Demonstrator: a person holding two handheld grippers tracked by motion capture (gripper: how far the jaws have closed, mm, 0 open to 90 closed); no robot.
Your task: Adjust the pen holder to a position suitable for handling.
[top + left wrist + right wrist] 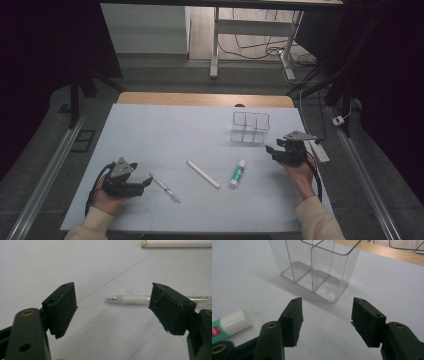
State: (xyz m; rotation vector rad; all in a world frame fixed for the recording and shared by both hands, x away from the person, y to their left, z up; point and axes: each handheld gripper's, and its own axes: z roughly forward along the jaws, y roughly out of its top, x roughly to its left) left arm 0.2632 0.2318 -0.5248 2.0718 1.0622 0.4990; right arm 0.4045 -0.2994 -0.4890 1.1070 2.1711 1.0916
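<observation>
On the bench, the left gripper rests nearest the person, jaws spread with nothing between them; a clear pen lies just beyond its tips. Farther out lie a white stick and a glue stick, side by side between the pen and the clear divided organizer. The right gripper, released and empty, sits just short of the organizer and to its right, with the glue stick near its left jaw.

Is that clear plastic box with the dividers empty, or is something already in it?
Empty: the clear organizer stands upright, its see-through compartments showing bare floor.
</observation>
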